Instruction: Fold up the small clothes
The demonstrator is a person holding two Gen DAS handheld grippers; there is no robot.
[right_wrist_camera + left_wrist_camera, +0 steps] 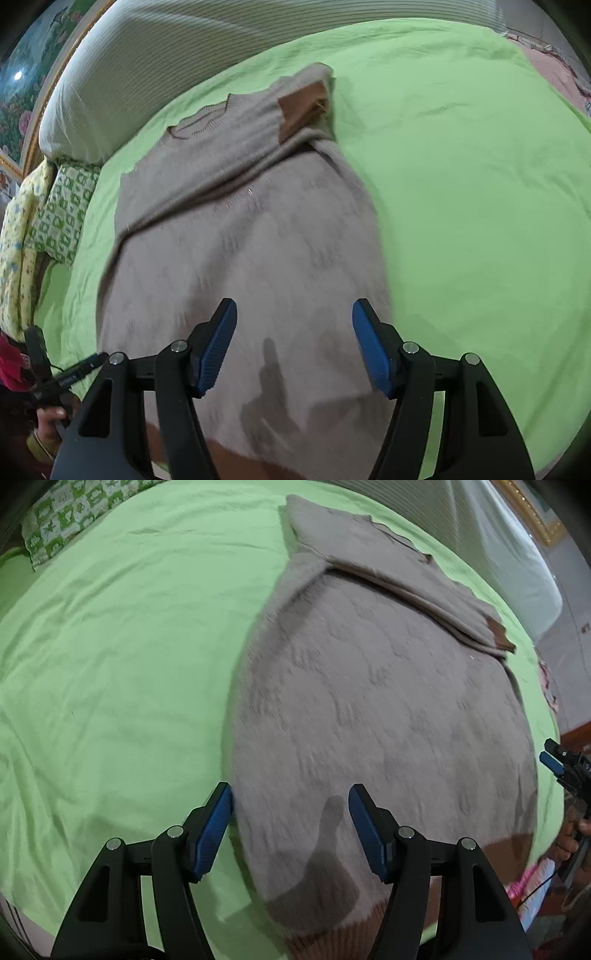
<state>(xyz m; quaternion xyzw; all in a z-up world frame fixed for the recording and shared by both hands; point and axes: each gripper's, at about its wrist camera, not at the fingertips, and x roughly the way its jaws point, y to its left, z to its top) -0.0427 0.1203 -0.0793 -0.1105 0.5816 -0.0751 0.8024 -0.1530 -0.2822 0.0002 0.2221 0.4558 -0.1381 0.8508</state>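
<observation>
Both tongs stand wide open with nothing between their blue pads. From the left wrist view, the left tongs [290, 825] hover low over the hem end of a taupe knit sweater [369, 709], its left pad [212, 830] at the garment's left edge and the other over the fabric; whether either pad touches the knit cannot be told. From the right wrist view, the right tongs [293, 343] hang above the same lower part of the sweater [243, 240], both pads over the knit and their shadow falling on it just below.

The sweater lies spread on a bed covered with a light green sheet [110, 664], neck end away from the cameras — a ribbed round collar [201, 120] shows at the far side. One sleeve is folded across the chest, its brown cuff [301, 107] lying near the far right shoulder in the right view. A brown ribbed hem band [332, 938] runs along the near edge, partly hidden behind the tongs' black arms.

At the right margin of the left view the other tool shows, gripped in the person's hand [570, 830]. A green-and-white patterned pillow [62, 214] sits at the bed's far left corner, beside a ribbed white headboard cushion [155, 66].
</observation>
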